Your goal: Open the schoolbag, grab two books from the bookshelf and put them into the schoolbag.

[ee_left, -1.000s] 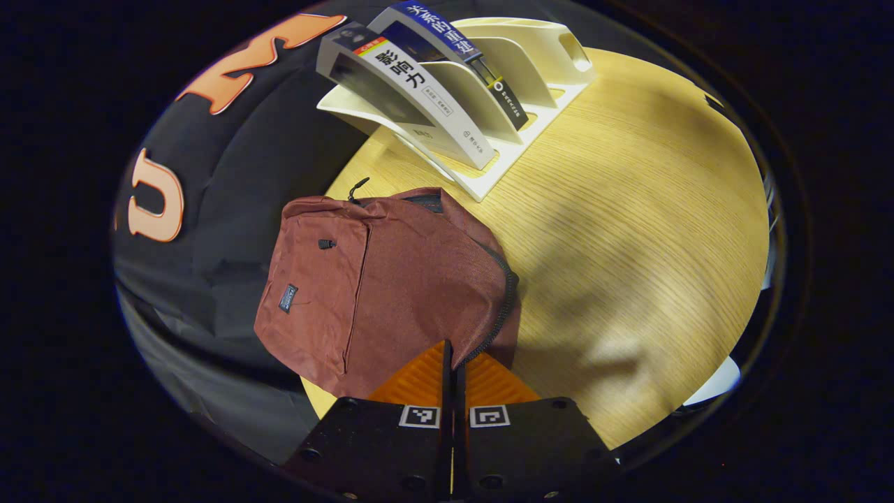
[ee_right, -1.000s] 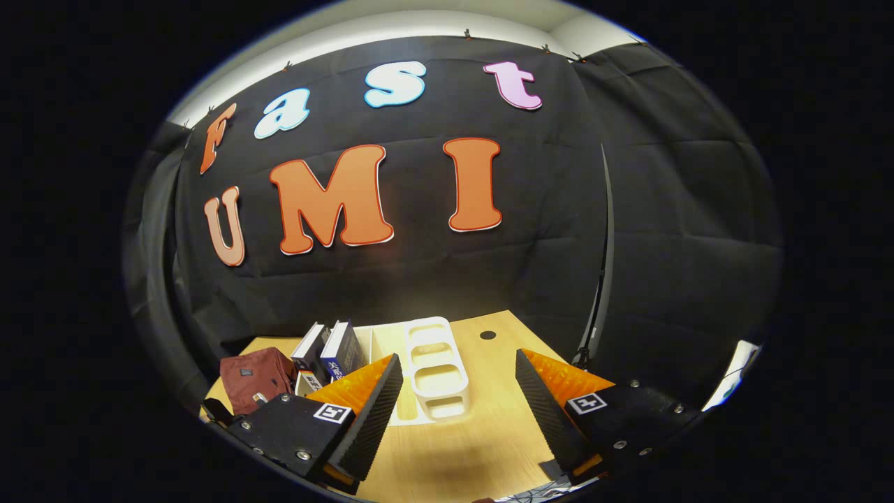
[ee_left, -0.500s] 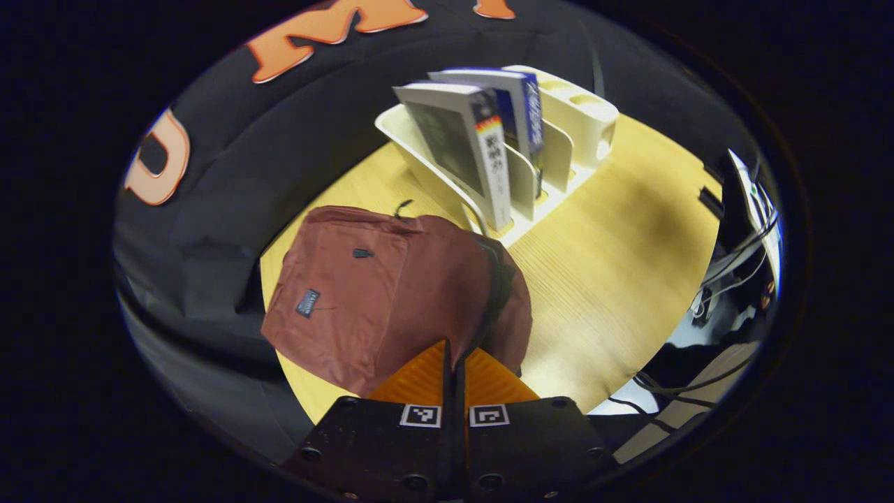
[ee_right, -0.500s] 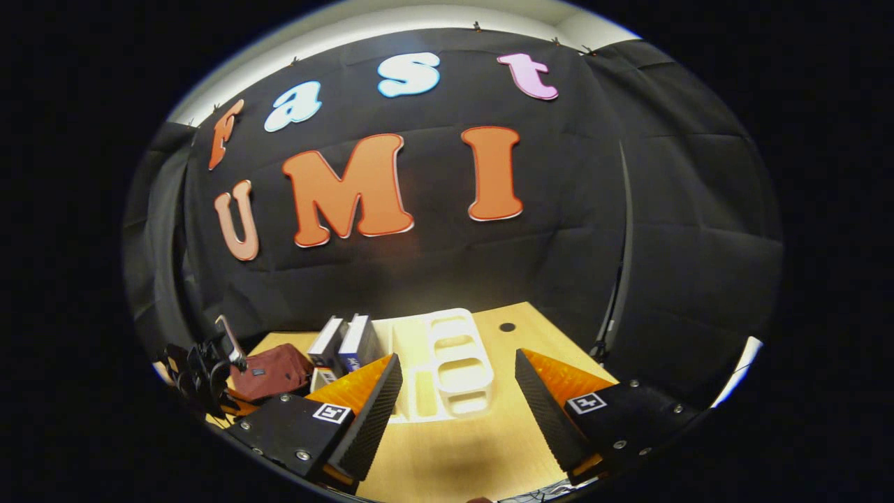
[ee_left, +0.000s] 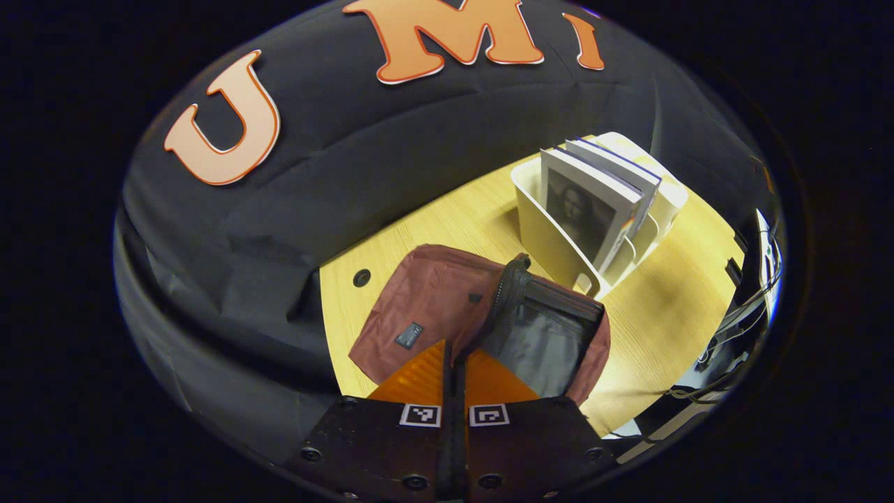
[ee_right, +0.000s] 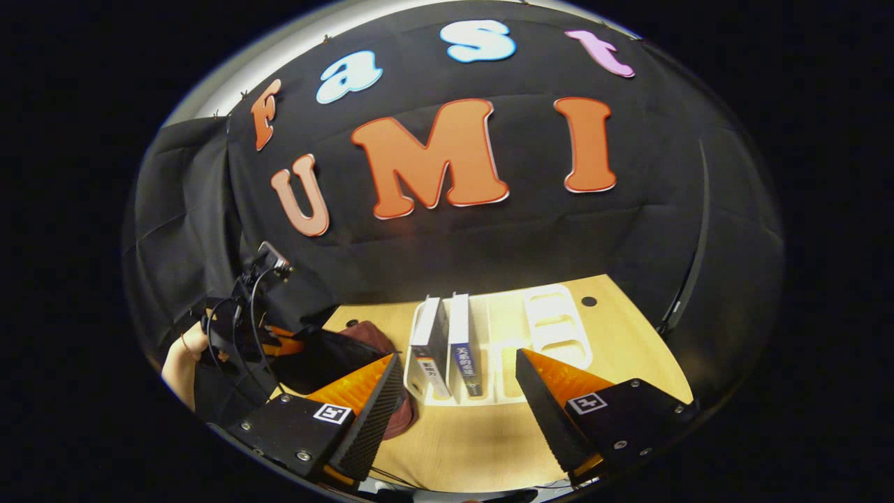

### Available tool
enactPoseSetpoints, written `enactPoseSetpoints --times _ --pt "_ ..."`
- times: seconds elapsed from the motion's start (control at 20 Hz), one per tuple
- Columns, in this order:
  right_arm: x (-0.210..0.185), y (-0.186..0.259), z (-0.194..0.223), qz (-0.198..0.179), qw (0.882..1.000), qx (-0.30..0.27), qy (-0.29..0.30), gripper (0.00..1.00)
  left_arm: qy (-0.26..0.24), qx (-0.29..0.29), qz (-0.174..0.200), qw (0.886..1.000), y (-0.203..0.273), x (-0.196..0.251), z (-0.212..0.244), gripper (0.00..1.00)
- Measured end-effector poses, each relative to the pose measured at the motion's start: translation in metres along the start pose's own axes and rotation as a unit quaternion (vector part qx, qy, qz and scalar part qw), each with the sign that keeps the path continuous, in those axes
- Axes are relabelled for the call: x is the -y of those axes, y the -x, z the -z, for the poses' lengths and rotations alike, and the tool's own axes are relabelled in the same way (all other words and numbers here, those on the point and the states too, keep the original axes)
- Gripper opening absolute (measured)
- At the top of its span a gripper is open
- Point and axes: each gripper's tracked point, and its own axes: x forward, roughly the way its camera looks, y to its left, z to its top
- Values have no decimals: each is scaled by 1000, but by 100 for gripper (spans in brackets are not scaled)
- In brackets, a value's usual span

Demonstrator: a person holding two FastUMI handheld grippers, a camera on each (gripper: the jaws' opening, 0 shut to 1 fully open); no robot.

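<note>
The left gripper [ee_left: 452, 363] has its two orange fingers pressed together on the zipper edge of the maroon schoolbag [ee_left: 433, 307], pinching the fabric of the flap; a second ago the same pinch sat on a bag whose zip line was shut and lay flat, and now that flap is lifted and folded back, so the mouth gapes and the grey lining [ee_left: 538, 346] shows inside. From the right gripper view, the left gripper [ee_right: 279, 344] and the hand [ee_right: 180, 363] holding it have come into sight at the bag, holding the dark opening up. The right gripper [ee_right: 457, 412] hangs with its fingers spread wide and nothing between them, and its view has swung so that the white bookshelf [ee_right: 552, 318] now lies straight ahead. Two books stand upright in the shelf's nearest slots, the white-spined book [ee_right: 429, 349] beside the blue-spined book [ee_right: 461, 346], just to the right of the bag on the wooden table [ee_right: 475, 440]. The opening step looks done; judging by the aim, the next move is for the right fingers to close on a spine while the left keeps the mouth open.
</note>
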Motion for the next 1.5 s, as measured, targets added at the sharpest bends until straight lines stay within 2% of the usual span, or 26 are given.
enactPoseSetpoints --times 0.1,0.3,0.4,0.65,0.85,1.15,1.5 --pt "-24 -19 -6 -12 999 -41 -1 96 1 0 12 1000 -4 -2 -2 1" --pt "-54 -88 -34 -3 993 -110 41 97 14 -6 35 999 -9 1 3 1" --pt "-66 -124 -35 -8 985 -168 33 97 18 -1 38 999 -10 2 4 1" --pt "-63 -196 -17 20 960 -279 7 97 22 2 49 999 -13 4 8 1" --pt "-51 -226 3 47 949 -312 3 98 18 3 54 998 -13 2 10 1" --pt "-39 -247 23 66 937 -343 16 98 24 3 57 998 -15 3 14 1" --pt "-34 -271 48 83 925 -370 -3 98 21 0 56 998 -15 4 16 1"
